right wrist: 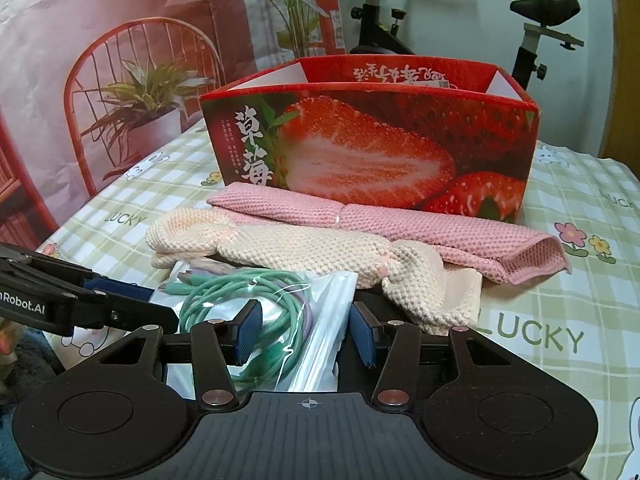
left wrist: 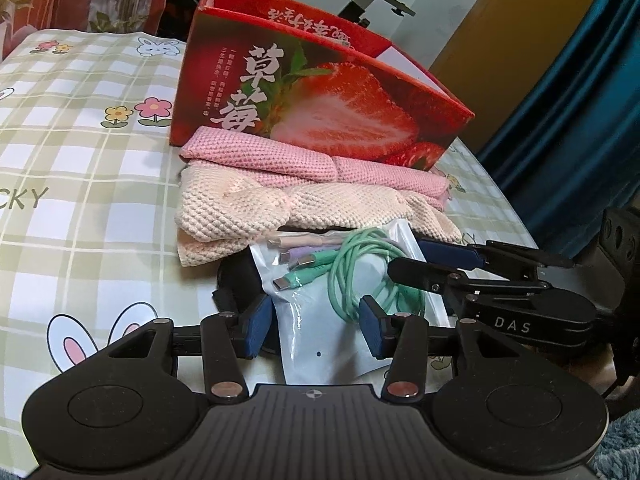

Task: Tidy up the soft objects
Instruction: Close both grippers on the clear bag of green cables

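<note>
Checked tablecloth (left wrist: 80, 208) with bunnies, bike (right wrist: 532, 32) behind. Left gripper (left wrist: 314, 330) at lower centre, blue pads straddling cable bag (left wrist: 320, 344), contact unclear. Cream cloth (left wrist: 240, 208) and pink cloth (left wrist: 272, 156) mid-frame before strawberry box (left wrist: 320, 92). Right gripper (right wrist: 306, 330) likewise astride bag, grip unclear.

1. A pink knitted cloth (right wrist: 400, 224), folded long, lies flat against the front of the red strawberry box (right wrist: 372, 140).
2. A cream knitted cloth (right wrist: 304, 256), loosely bunched, lies just in front, touching it.
3. A clear bag of coiled green cable (right wrist: 260, 312) sits nearest, partly overlapping the cream cloth.
</note>
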